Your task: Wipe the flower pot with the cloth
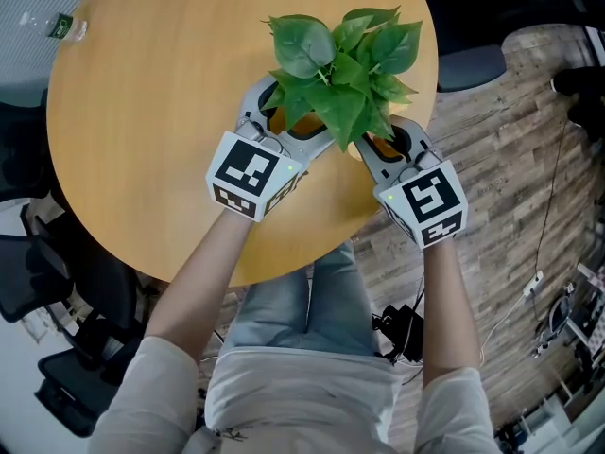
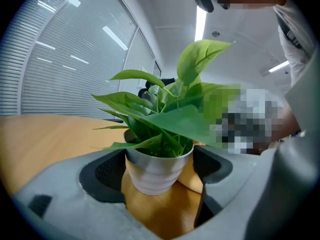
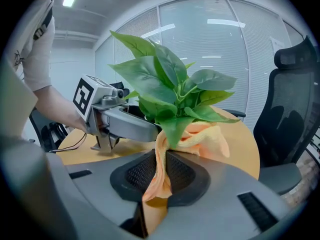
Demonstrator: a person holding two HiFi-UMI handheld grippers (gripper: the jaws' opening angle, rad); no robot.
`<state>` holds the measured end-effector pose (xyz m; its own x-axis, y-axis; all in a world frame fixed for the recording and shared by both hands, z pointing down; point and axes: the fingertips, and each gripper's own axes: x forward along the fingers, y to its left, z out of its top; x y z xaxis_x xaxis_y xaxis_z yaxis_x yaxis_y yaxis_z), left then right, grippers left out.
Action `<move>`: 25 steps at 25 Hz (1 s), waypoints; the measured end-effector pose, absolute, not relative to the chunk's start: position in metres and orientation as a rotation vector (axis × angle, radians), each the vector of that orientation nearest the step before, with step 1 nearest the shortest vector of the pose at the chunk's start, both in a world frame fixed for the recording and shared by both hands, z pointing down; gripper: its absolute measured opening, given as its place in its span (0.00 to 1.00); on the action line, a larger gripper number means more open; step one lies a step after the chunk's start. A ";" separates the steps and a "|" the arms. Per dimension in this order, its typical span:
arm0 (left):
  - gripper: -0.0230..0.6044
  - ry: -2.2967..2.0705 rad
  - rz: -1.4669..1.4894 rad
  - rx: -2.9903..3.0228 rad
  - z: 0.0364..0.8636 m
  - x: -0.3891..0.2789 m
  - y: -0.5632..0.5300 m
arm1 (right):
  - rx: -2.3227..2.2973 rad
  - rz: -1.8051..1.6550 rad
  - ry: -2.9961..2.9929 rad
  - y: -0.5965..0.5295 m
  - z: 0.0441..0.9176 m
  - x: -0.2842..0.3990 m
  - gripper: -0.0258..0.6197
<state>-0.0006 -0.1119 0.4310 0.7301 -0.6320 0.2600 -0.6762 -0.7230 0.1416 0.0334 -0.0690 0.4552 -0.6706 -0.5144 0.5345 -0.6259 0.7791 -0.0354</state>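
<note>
White flower pot [image 2: 156,176] clasped in left gripper [image 2: 161,165], hidden by leaves [image 1: 340,64] overhead, right gripper [image 3: 160,176] pinching orange cloth [image 3: 210,139].

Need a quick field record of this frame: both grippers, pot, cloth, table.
left gripper: jaws closed on the flower pot, one each side
right gripper: shut on the cloth
flower pot: white, ribbed, upright, holds a leafy plant
cloth: orange, bunched under the leaves; contact with the pot hidden
table: round, wooden; plastic bottle near its far left edge
</note>
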 end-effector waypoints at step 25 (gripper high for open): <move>0.73 -1.100 0.282 2.704 0.426 -0.004 -0.104 | 0.907 0.371 -2.487 -0.073 0.447 0.058 0.13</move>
<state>-0.0041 -0.1037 0.4260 0.7034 -0.6641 0.2533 -0.7040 -0.7000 0.1199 0.0575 -0.0731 0.4474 -0.6744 -0.5346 0.5093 -0.6599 0.7458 -0.0909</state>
